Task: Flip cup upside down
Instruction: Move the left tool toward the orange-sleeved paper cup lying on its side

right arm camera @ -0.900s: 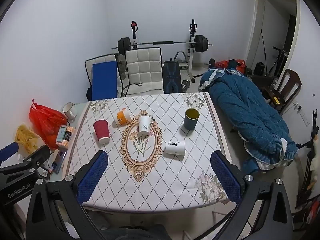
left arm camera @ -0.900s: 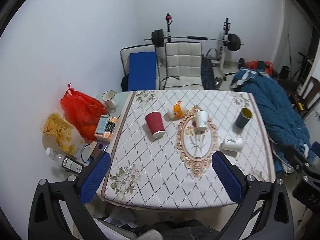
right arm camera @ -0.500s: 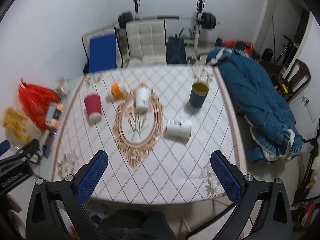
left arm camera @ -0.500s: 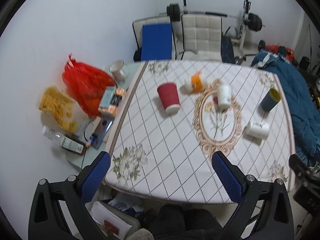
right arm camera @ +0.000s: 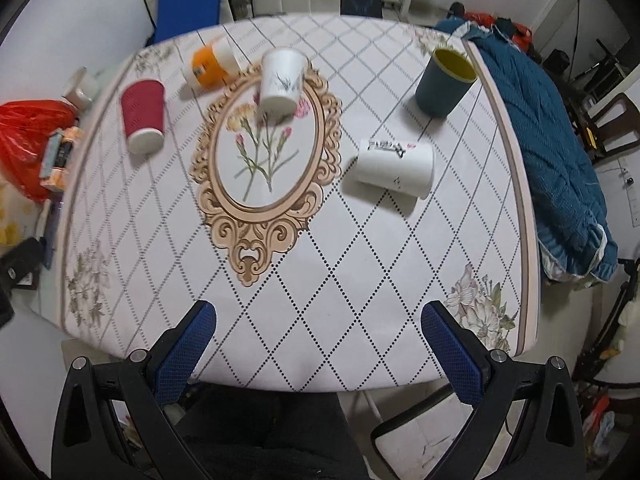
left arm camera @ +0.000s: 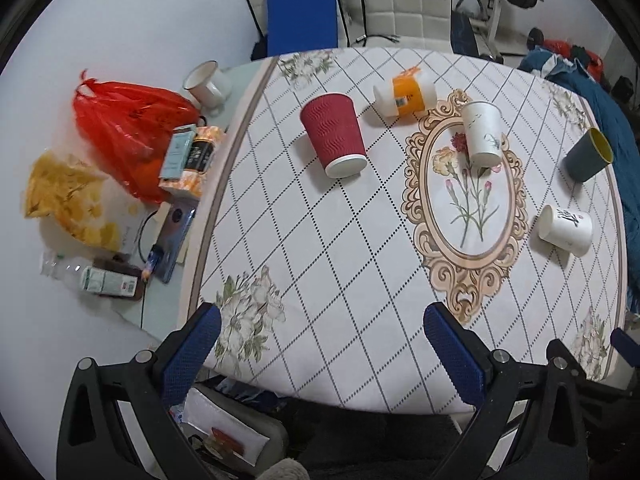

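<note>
Several cups are on a table with a diamond-pattern cloth (left arm camera: pixel 328 264) (right arm camera: pixel 360 264). A red ribbed paper cup (left arm camera: pixel 334 134) (right arm camera: pixel 143 116) and a white paper cup (left arm camera: pixel 482 132) (right arm camera: pixel 281 78) stand rim down. A dark blue cup with a yellow inside (left arm camera: pixel 588 155) (right arm camera: pixel 446 82) stands upright at the right edge. A white cup with black writing (left arm camera: pixel 566 230) (right arm camera: pixel 394 168) and an orange-and-white cup (left arm camera: pixel 406 92) (right arm camera: pixel 210 63) lie on their sides. My left gripper (left arm camera: pixel 322 354) and right gripper (right arm camera: pixel 318 350) are open and empty above the table's near edge.
Left of the table a side surface holds a red plastic bag (left arm camera: pixel 128 124), a yellow bag (left arm camera: pixel 64 200), small boxes, a bottle and a white mug (left arm camera: pixel 206 84). A blue quilt (right arm camera: pixel 556 152) lies to the right. Chairs (left arm camera: pixel 404 0) and a barbell stand behind.
Both grippers have moved forward and tilted down over the table; the cups look larger and nearer. No cup has moved. Both grippers stay open.
</note>
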The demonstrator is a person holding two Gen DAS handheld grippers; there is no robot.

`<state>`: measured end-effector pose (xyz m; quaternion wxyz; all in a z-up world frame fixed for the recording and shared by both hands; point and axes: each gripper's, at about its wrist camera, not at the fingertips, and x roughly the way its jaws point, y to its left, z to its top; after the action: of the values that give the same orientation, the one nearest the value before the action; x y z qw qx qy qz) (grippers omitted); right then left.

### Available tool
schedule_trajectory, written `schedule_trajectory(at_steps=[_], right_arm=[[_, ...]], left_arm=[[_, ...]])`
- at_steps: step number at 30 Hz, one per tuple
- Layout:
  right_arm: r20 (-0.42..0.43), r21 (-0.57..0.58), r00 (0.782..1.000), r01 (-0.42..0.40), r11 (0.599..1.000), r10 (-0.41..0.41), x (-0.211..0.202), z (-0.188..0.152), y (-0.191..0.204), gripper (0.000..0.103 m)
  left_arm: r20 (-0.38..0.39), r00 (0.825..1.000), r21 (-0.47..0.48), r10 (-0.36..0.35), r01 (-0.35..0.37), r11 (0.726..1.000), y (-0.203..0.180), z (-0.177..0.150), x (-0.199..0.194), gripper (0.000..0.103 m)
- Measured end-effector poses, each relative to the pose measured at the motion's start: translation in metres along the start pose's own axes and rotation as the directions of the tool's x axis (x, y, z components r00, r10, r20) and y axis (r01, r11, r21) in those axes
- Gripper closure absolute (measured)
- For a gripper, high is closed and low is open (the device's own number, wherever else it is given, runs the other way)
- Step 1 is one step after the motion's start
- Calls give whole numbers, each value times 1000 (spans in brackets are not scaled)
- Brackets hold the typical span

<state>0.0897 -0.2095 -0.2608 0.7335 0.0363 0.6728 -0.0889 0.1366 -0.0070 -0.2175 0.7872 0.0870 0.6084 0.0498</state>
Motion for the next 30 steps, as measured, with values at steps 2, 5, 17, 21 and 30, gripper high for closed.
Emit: schedule_trajectory(at_steps=[2, 5, 17, 21, 30], right_arm=[[-17, 13, 1000, 1, 1000, -1, 8, 7, 2, 0], [-31, 35, 1000, 2, 999, -1, 25, 25, 4, 0], [-91, 131, 996, 20, 991, -9, 80, 78, 1, 0], [-92, 153, 996, 35, 988, -21, 89, 98, -3, 0], [-85, 173, 995, 68, 983, -53, 101, 138, -6, 0]], left_arm=[[-9, 1000, 13, 0, 0, 1000, 0, 13, 12, 0], [-24, 1000, 24, -5, 6, 1000, 0, 32, 27, 0], [-8, 999, 198, 48, -45, 979, -22, 122, 71, 0], [59, 992, 317, 108, -121, 941, -37, 154, 79, 0], [216, 957, 626, 191, -286, 725, -89, 209, 111, 0]])
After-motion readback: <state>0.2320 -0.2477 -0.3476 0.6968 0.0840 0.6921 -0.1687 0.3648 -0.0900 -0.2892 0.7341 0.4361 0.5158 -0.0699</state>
